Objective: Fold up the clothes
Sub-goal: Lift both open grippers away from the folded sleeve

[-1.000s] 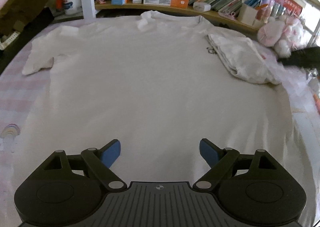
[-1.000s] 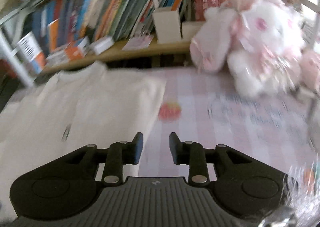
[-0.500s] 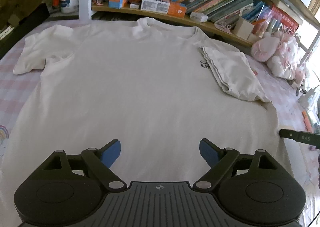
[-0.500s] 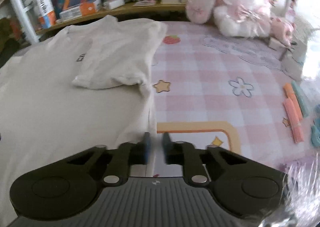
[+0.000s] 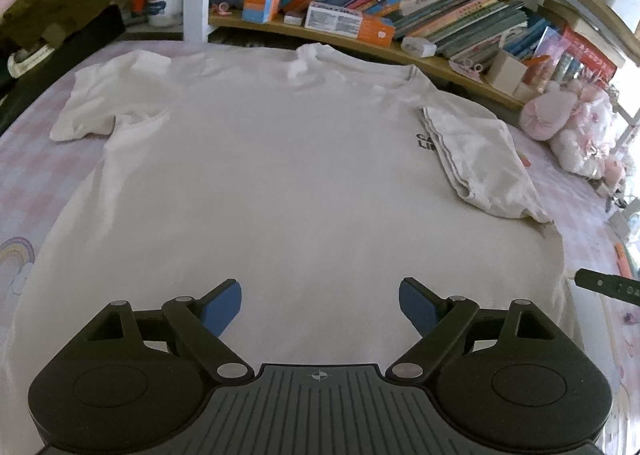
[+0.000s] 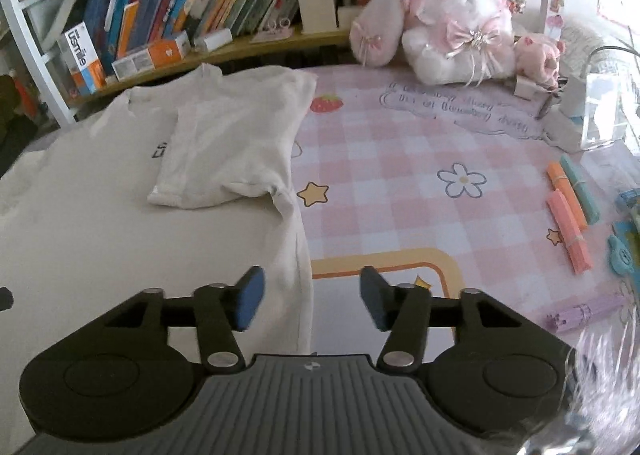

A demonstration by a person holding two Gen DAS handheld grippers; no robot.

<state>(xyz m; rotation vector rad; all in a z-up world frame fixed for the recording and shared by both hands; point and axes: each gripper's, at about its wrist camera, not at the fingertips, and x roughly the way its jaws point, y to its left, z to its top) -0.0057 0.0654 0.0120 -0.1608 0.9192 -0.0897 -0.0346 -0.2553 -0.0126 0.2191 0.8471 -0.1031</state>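
Clearly, both claws stood wide open and held nothing. Ahead of the left claw (image 5: 320, 305) the shirt (image 5: 288, 183) lay flat, 1 sleeve (image 5: 480, 171) folded inward; its side edge ran between the right claw's (image 6: 310, 297) fingers, likely for a grab.

- Daylight enters from the right of both views; the upper right corners are blown out to white.
- The white T-shirt (image 5: 304, 191) reads evenly lit, soft grey shadows only in its folds (no hard edges anywhere).
- The left view's upper left corner is dim, with dark shapes poorly resolved.
- Fisheye bending curves the bookshelf (image 5: 400, 51) and blackens the frame corners.
- A hazy, glary smear fills the right view's lower right.
- Both frames are otherwise sharp, without motion blur.
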